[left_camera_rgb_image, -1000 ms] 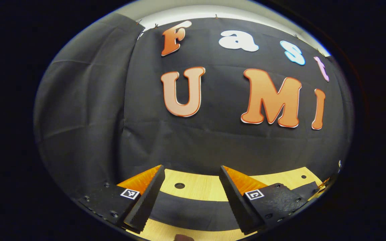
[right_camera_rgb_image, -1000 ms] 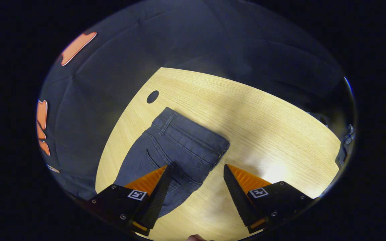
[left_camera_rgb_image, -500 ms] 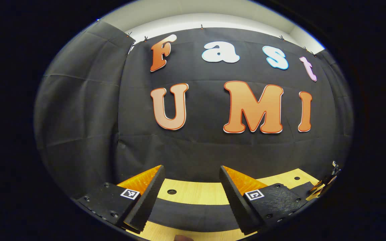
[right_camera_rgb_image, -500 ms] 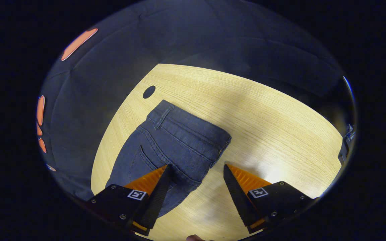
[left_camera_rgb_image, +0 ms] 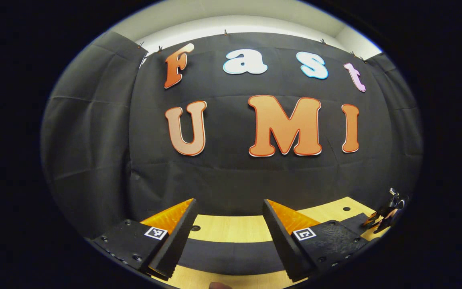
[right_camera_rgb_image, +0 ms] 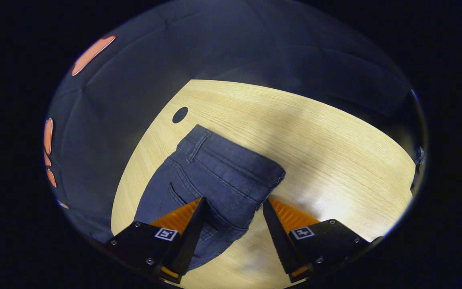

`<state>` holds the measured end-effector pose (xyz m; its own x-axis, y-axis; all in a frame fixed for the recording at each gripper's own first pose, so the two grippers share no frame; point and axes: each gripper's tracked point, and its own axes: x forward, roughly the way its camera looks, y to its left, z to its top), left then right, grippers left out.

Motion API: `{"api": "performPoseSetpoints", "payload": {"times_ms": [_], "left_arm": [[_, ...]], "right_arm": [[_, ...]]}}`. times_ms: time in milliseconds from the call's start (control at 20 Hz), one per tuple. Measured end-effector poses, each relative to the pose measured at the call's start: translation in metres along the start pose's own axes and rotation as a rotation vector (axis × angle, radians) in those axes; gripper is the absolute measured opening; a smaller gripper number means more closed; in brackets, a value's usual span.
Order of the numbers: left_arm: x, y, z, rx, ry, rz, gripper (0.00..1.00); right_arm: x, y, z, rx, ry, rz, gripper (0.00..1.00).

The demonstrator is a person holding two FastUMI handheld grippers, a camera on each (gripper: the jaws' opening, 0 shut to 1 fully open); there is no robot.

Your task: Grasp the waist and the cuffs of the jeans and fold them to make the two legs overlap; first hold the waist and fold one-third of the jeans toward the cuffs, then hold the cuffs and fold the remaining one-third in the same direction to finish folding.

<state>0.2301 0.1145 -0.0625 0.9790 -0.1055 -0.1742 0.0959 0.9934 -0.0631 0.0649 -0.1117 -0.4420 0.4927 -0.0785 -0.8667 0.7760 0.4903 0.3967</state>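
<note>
Dark blue jeans [right_camera_rgb_image: 211, 176] lie flat on the light wooden table [right_camera_rgb_image: 327, 148] in the right gripper view, the waistband [right_camera_rgb_image: 235, 160] toward the far side and a back pocket showing. My right gripper [right_camera_rgb_image: 233, 200] is open just above the seat of the jeans, near the waistband's right corner, with nothing between its fingers. In the left gripper view my left gripper [left_camera_rgb_image: 229, 202] is open and held level, facing the black booth wall, and a dark strip of the jeans [left_camera_rgb_image: 227, 251] lies on the table [left_camera_rgb_image: 231, 228] under its fingers.
A round hole [right_camera_rgb_image: 179, 114] sits in the table beyond the waistband, and another hole [left_camera_rgb_image: 195, 228] is seen in the left gripper view. Black cloth hangs behind the table. The other gripper [left_camera_rgb_image: 383, 212] is small at the far right of the left gripper view.
The right gripper has come down closer to the jeans' waist corner. The left gripper has swung left, so the wall has slid rightward in its view.
</note>
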Motion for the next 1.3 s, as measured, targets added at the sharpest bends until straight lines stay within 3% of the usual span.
{"api": "performPoseSetpoints", "payload": {"times_ms": [50,100,200,250,300,350,550,950,1300], "left_arm": [[0.0,-0.005,-0.002,0.003,0.007,-0.005,0.98],[-0.001,-0.01,-0.003,0.006,0.013,-0.015,0.98],[-0.003,-0.015,-0.003,0.019,0.017,-0.022,0.98],[-0.003,-0.016,-0.003,0.025,0.016,-0.024,0.98],[-0.005,-0.019,-0.003,0.031,0.018,-0.028,0.98],[-0.008,-0.021,-0.005,0.036,0.022,-0.035,0.98],[-0.01,-0.026,-0.009,0.039,0.034,-0.052,0.98],[-0.016,-0.008,-0.007,0.025,0.015,-0.098,0.96],[-0.02,0.026,-0.014,-0.02,0.02,-0.099,0.98]], "right_arm": [[0.003,0.004,-0.003,0.001,0.009,0.015,0.83],[0.002,0.013,-0.004,0.023,0.009,0.056,0.71],[-0.001,0.019,0.001,0.013,-0.043,0.064,0.32],[-0.004,0.019,0.002,0.002,-0.061,0.062,0.22],[-0.007,0.025,0.001,-0.001,-0.062,0.086,0.21],[-0.006,0.026,0.006,0.01,-0.082,0.089,0.13],[-0.033,0.032,0.014,0.009,-0.123,0.13,0.12],[-0.095,0.085,0.01,-0.202,-0.275,0.156,0.12],[-0.142,0.117,-0.003,-0.306,-0.358,0.18,0.12]]}}
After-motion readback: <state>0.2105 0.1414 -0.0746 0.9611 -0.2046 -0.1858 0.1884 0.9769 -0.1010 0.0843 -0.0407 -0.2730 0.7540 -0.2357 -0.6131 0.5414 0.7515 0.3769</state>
